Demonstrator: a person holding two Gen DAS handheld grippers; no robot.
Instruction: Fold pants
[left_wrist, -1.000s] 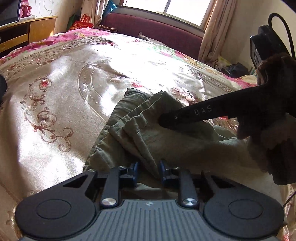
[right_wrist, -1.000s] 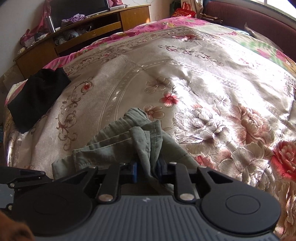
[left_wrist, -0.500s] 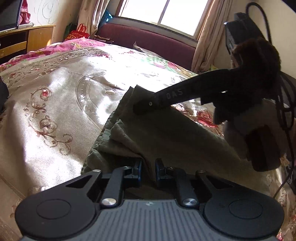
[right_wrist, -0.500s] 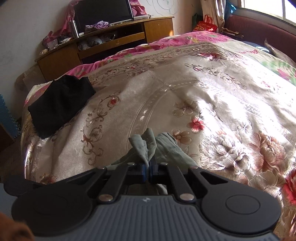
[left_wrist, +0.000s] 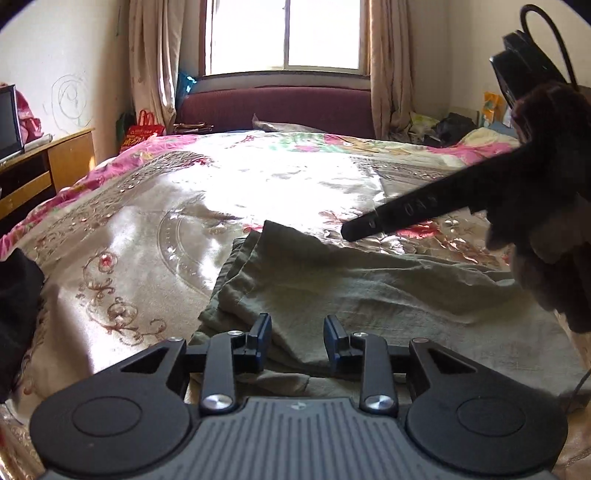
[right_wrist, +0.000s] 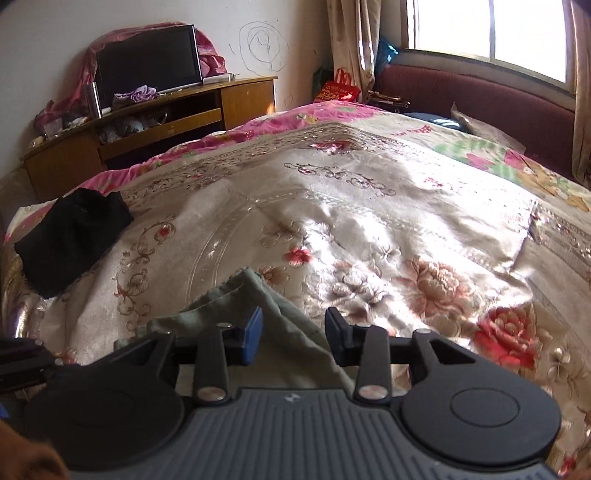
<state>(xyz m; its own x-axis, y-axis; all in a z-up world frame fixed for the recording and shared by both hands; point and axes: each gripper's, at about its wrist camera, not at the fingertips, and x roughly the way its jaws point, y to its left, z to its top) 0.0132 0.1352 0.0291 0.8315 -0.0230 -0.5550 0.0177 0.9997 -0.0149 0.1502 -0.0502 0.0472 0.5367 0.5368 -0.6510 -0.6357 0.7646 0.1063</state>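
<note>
Both tongs opening now, cloth let go after the clenched carry half a second back. Left tongs (left_wrist: 297, 341) released, pants (left_wrist: 369, 291) lying flat under and ahead of them on the bed (left_wrist: 147, 229). Right tongs (right_wrist: 293, 338) released over pants' far corner. Fold laid; likely ready for next fold.

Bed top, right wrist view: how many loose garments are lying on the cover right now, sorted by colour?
Olive-green: 1, the pants, lying under the right gripper, whose jaws are opening and not pressing on them.
Black: 1, a dark garment near the cover's far left edge.
Total: 2
</note>
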